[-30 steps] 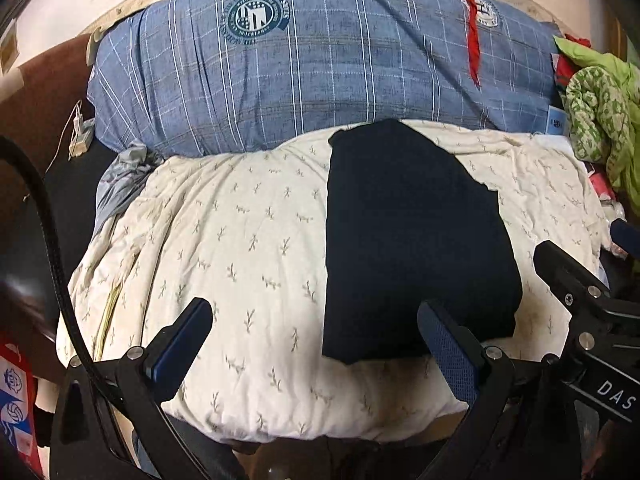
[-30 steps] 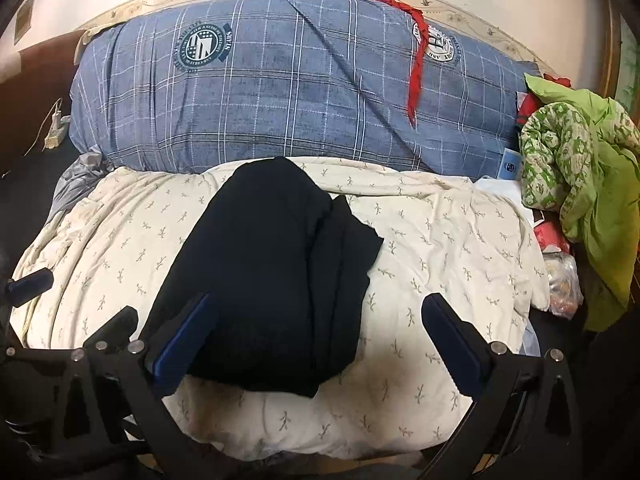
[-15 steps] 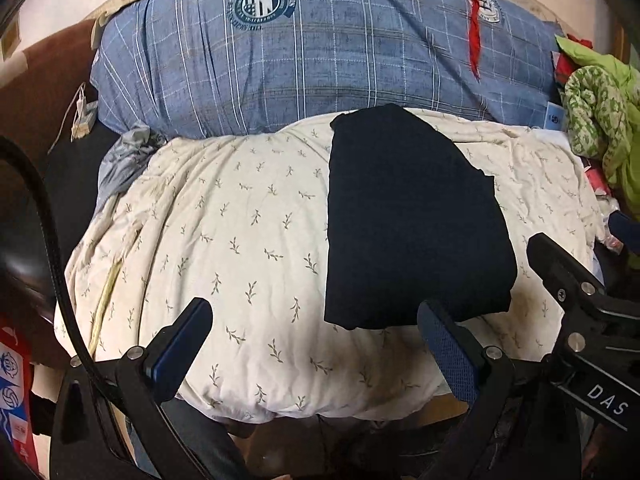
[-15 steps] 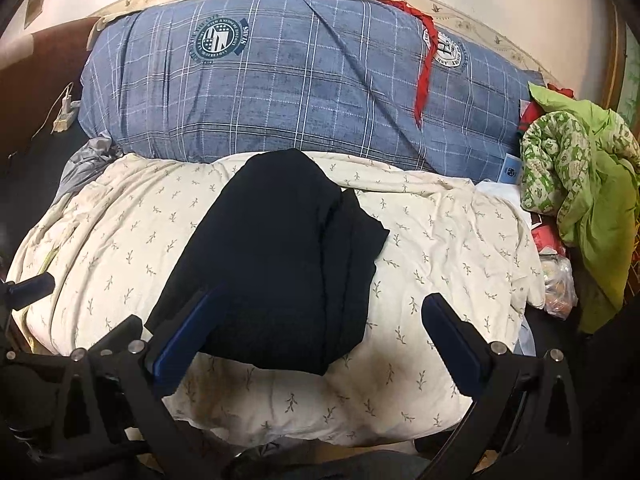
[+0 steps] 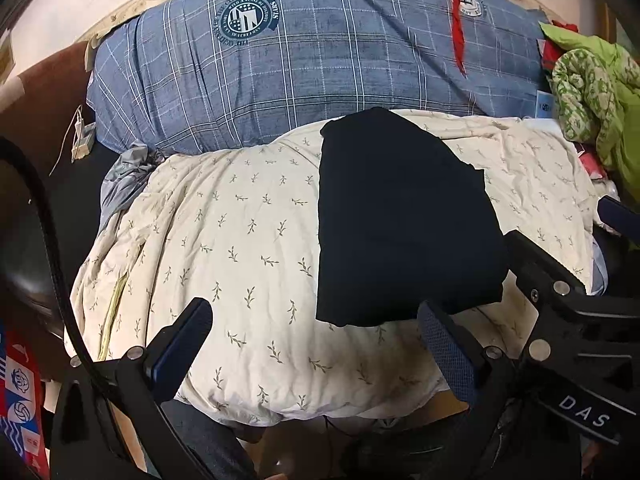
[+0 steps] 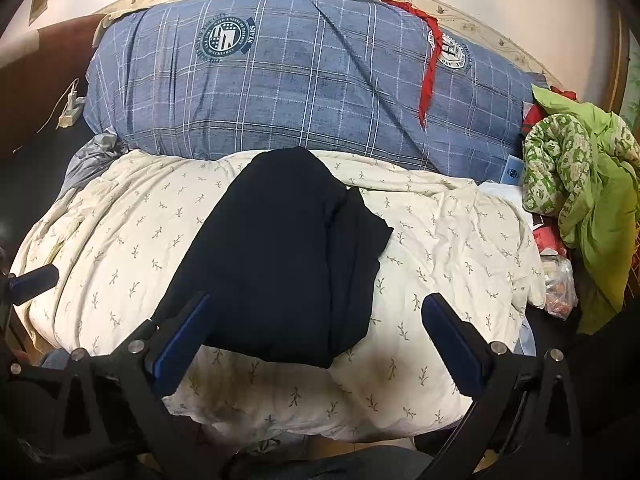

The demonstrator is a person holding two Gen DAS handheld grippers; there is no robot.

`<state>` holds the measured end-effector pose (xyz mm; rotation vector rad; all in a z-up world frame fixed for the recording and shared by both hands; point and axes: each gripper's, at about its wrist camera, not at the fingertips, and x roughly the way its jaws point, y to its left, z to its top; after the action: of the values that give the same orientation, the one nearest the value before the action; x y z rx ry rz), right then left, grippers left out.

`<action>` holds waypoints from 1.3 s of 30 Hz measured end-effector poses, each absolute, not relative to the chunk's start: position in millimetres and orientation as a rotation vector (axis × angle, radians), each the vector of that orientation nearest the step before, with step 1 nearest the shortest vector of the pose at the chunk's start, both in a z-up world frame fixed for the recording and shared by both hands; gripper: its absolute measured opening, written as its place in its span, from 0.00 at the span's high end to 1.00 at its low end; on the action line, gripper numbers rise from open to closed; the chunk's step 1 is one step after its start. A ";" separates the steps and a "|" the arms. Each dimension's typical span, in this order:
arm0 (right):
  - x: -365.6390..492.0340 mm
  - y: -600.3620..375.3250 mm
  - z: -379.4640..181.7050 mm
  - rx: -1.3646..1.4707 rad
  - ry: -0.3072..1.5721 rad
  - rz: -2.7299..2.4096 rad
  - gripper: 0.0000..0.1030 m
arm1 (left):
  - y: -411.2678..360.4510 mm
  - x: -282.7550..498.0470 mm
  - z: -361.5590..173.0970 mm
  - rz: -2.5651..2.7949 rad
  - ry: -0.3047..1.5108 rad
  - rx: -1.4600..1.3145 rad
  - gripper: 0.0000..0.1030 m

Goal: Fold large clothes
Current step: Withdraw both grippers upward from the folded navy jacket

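- Left wrist view: the left gripper (image 5: 316, 340) hangs above the near edge of the cream leaf-print quilt (image 5: 224, 248), its blue-padded jaws spread wide with nothing between them. The dark navy folded garment (image 5: 400, 224) lies flat on the quilt, ahead and to the right, its near hem just beyond the right finger. The blue plaid pillow (image 5: 312, 60) lies behind it, and part of the right gripper's frame shows at the right edge.
- Right wrist view: the right gripper (image 6: 316, 332) is likewise wide open and empty, its left finger overlapping the garment's near-left corner in the picture; whether they touch cannot be told. A green crumpled cloth heap (image 6: 584, 184) sits well to the right.
- The garment looks already folded, though its right layers sit uneven. Any tidying should pinch all layers at that edge together and slide them square, without dragging the quilt.
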<state>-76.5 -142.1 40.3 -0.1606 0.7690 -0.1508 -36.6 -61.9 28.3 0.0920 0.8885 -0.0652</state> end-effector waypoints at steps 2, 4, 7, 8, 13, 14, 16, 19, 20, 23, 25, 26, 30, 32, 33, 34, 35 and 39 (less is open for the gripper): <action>-77.9 -142.4 40.6 -0.158 0.764 -0.152 0.00 | -62.8 -36.9 28.9 -0.067 0.882 0.098 0.01; -79.4 -143.0 40.5 -0.158 0.763 -0.154 0.00 | -63.9 -37.7 29.2 -0.062 0.877 0.106 0.01; -80.9 -144.4 40.4 -0.154 0.760 -0.157 0.00 | -64.3 -38.3 29.0 -0.064 0.877 0.108 0.01; -81.2 -145.2 40.7 -0.151 0.757 -0.158 0.00 | -65.1 -38.7 28.7 -0.064 0.878 0.113 0.01; -82.1 -152.1 41.5 -0.132 0.743 -0.179 0.00 | -69.4 -41.0 27.6 -0.061 0.871 0.141 0.01; -82.3 -154.3 42.1 -0.126 0.740 -0.183 0.00 | -69.9 -41.3 27.6 -0.058 0.869 0.146 0.01; -82.9 -157.8 42.7 -0.121 0.737 -0.194 0.00 | -69.8 -41.0 27.5 -0.060 0.868 0.146 0.01; -83.2 -163.1 43.2 -0.120 0.735 -0.198 0.00 | -70.1 -40.6 27.4 -0.059 0.866 0.155 0.01; -83.2 -164.3 43.1 -0.121 0.736 -0.198 0.00 | -69.9 -40.7 27.3 -0.059 0.867 0.156 0.01; -84.0 -168.2 42.9 -0.123 0.733 -0.199 0.00 | -69.7 -40.4 27.4 -0.063 0.867 0.159 0.01; -85.1 -170.9 43.3 -0.115 0.729 -0.201 0.00 | -68.8 -40.0 27.7 -0.062 0.865 0.161 0.01; -85.7 -172.0 43.5 -0.114 0.728 -0.203 0.00 | -68.7 -40.1 28.2 -0.063 0.863 0.163 0.01; -90.0 -174.7 43.8 -0.120 0.717 -0.194 0.00 | -65.1 -40.9 27.7 -0.062 0.854 0.184 0.01; -92.7 -174.6 43.0 -0.123 0.713 -0.187 0.00 | -62.1 -42.4 26.9 -0.059 0.851 0.188 0.01; -94.0 -174.2 42.7 -0.125 0.708 -0.180 0.00 | -60.4 -42.8 26.1 -0.067 0.856 0.190 0.01; -96.1 -173.4 41.7 -0.129 0.703 -0.168 0.00 | -58.6 -42.8 25.1 -0.073 0.864 0.193 0.01; -97.7 -172.6 41.1 -0.131 0.700 -0.159 0.00 | -57.6 -43.5 24.4 -0.081 0.868 0.196 0.01; -103.4 -166.6 40.0 -0.153 0.682 -0.103 0.00 | -58.1 -47.4 23.0 -0.109 0.875 0.218 0.01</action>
<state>-103.4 -166.6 40.0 -0.1533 0.6817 -0.1027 -47.4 -58.1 23.0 0.2177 0.8745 -0.1089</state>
